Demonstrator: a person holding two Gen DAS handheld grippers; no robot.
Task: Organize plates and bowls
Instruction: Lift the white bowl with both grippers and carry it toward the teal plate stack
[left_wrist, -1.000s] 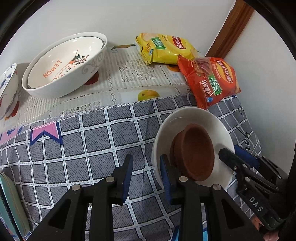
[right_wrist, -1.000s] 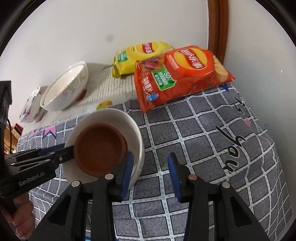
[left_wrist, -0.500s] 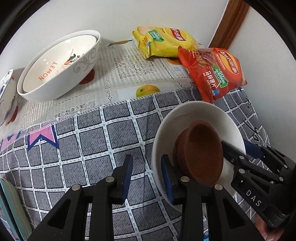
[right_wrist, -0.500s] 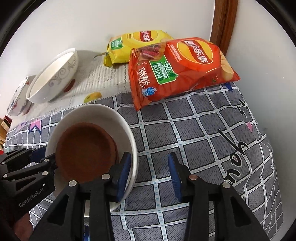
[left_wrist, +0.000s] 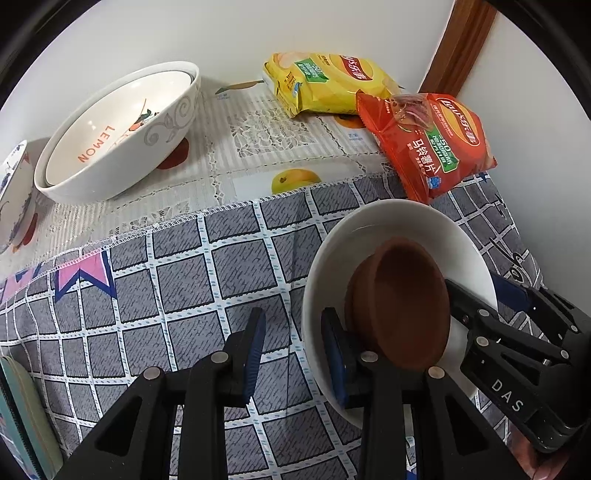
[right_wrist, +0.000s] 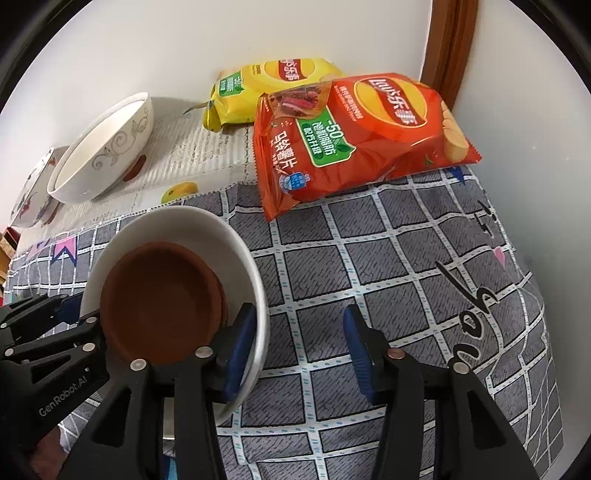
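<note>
Jaws of the right gripper (right_wrist: 299, 349) are opening, one straddling the white bowl (right_wrist: 236, 243) rim without pressing; the left gripper (left_wrist: 293, 350) stands part open astride the opposite rim, grip unclear. A brown dish (right_wrist: 162, 306) already sits nested in that bowl on the counter (right_wrist: 406, 266); beyond it, the stacked "LEMON" bowls (left_wrist: 118, 133) and a patterned bowl (left_wrist: 14, 195) seem left to gather. Grippers read "GenRobot.AI" and "DAS"; the red chip bag (right_wrist: 354, 136) shows "-50%".

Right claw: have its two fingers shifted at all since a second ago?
Yes. The right claw is opening: its outer finger now stands farther to the right of the white bowl, whose rim sits between the fingers.
</note>
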